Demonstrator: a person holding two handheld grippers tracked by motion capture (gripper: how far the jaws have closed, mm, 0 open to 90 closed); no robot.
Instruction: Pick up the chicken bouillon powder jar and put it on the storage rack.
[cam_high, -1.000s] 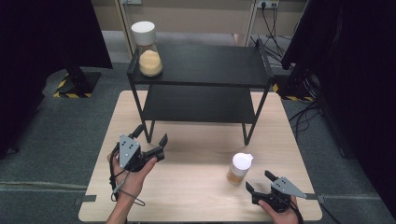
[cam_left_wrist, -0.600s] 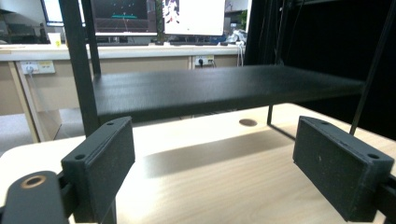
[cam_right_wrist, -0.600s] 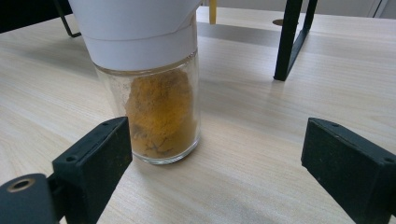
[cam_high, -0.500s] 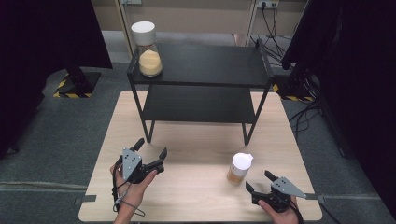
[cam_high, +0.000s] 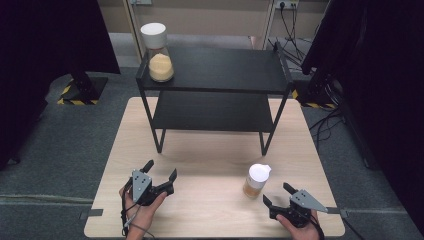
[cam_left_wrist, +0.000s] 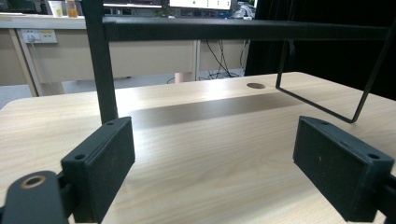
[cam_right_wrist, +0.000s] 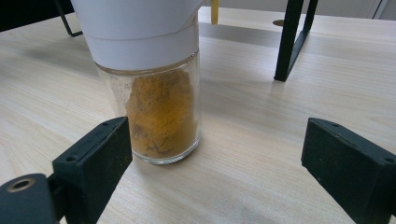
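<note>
In the high view the small glass jar (cam_high: 256, 181) with a white cap and orange-brown powder stands upright on the wooden table (cam_high: 210, 165), in the lower right of the frame, near the table's front edge and well inside its right edge. The right gripper (cam_high: 278, 196) sits just below and to the right of the jar, low on the table by the front edge, its jaws spread wide and holding nothing; in the right gripper view the jar (cam_right_wrist: 156, 84) stands left of centre, just beyond the left jaw and apart from it, with bare tabletop across to the right jaw. The left gripper (cam_high: 160, 171) lies in the lower left of the high view, its jaws likewise wide apart and empty, with a broad stretch of bare table between it and the jar. In the left gripper view the black shelf rack (cam_left_wrist: 105, 60) rises ahead, one leg just beyond the left jaw, and open tabletop runs under the rack's lower shelf. In the high view the rack (cam_high: 215, 70) takes up the far half of the table, its legs set in from the side edges, and a larger jar (cam_high: 159, 52) with a white lid stands on the left end of the top shelf, close to its edge. No readable label or writing shows on either jar
</note>
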